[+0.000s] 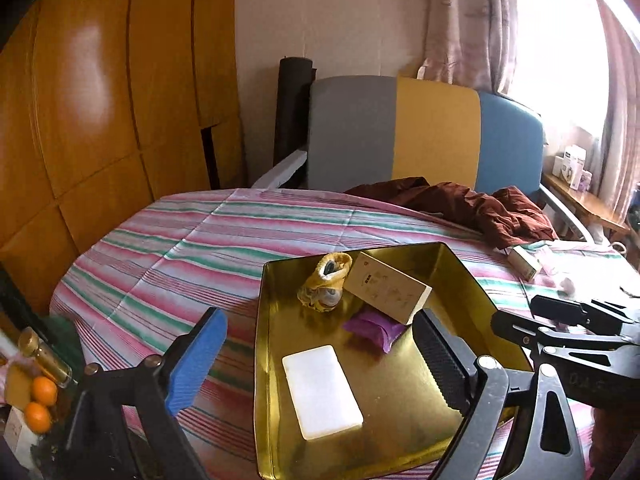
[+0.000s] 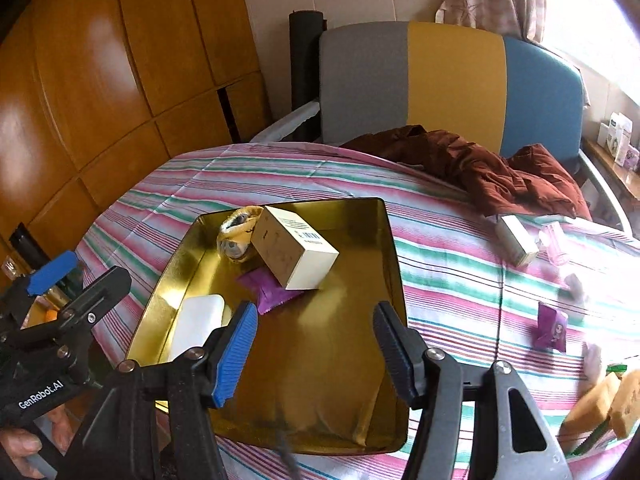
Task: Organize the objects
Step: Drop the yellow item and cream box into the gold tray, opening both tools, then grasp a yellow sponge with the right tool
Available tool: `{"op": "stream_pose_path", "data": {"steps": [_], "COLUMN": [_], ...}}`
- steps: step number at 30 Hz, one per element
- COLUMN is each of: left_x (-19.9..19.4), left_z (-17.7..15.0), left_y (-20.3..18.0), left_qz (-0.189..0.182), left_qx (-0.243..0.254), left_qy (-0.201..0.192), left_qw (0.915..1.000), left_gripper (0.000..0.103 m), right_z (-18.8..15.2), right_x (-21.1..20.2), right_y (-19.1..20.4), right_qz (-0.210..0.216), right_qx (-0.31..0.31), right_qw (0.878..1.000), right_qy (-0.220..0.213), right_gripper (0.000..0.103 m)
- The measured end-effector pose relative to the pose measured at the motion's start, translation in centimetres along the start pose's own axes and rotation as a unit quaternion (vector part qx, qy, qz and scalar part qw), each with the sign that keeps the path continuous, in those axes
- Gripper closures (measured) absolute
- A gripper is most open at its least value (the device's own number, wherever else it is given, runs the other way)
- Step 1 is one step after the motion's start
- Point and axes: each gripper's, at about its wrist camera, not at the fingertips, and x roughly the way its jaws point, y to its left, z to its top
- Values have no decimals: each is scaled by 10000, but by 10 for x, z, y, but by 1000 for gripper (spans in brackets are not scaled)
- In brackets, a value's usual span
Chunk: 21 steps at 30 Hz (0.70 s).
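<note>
The left gripper (image 1: 320, 356) stands wide apart over the gold tin tray (image 1: 460, 276), holding nothing. The right gripper (image 2: 316, 344) is partly spread above the tray's bare near end, also empty. In the tray lie a white block (image 1: 322, 392), a purple packet (image 1: 374, 328), a cardboard box (image 1: 386, 288) and what may be a yellow sock (image 1: 326, 280).

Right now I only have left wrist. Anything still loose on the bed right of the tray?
Observer: Yes. A purple packet lies on the sheet, right of the tin tray and apart from it.
Operator: Anything else out there?
Observer: Two tan blocks at the near right edge of the right wrist view.
Operator: Right gripper holding anything?
Observer: No. The right gripper is open over the tray's bare near end, with nothing between its fingers.
</note>
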Motion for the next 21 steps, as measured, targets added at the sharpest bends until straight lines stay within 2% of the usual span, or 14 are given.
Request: {"op": "stream_pose_path", "data": {"steps": [12, 21], "left_x": [-8, -7], "left_z": [-3, -7], "left_y": [-14, -32], "left_qz": [-10, -207], "left_qx": [220, 409], "left_qy": [-48, 48], "left_qw": [9997, 9989], "left_gripper": [9, 8], "right_z": [-8, -19], "right_x": [-12, -22], "right_y": [-16, -55], "right_qz": [-126, -412], "right_qx": [130, 522], "right_qw": [9998, 9978], "right_qy": [-69, -31], "right_gripper": [42, 41]}}
